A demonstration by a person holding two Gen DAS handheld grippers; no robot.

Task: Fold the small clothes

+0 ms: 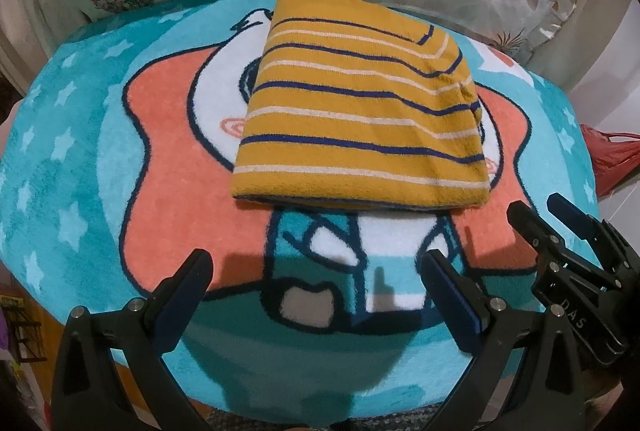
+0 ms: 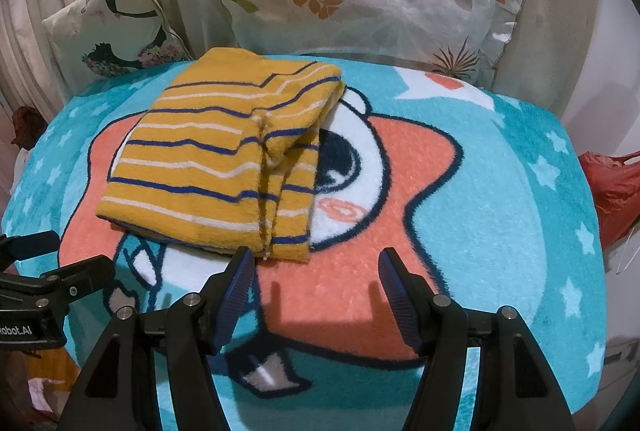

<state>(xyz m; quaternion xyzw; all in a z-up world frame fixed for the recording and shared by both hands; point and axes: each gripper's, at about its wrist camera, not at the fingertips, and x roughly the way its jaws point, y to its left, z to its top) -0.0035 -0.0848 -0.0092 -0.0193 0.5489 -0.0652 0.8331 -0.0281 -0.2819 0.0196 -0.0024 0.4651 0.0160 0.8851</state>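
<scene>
A yellow garment with blue and white stripes [image 1: 360, 111] lies folded into a compact rectangle on a cartoon-print blanket [image 1: 80, 159]. It also shows in the right wrist view [image 2: 208, 159], left of centre. My left gripper [image 1: 316, 259] is open and empty, a little in front of the garment's near edge. My right gripper [image 2: 316, 257] is open and empty, its left fingertip [image 2: 242, 259] right at the garment's near right corner. The right gripper also shows at the right edge of the left wrist view [image 1: 540, 215].
A floral pillow [image 2: 360, 3] and a smaller cushion with a dark figure print [image 2: 116, 27] stand behind the blanket against a curtain. A red plastic bag [image 2: 612, 187] hangs off the right side. The blanket [image 2: 500, 211] covers the whole work surface.
</scene>
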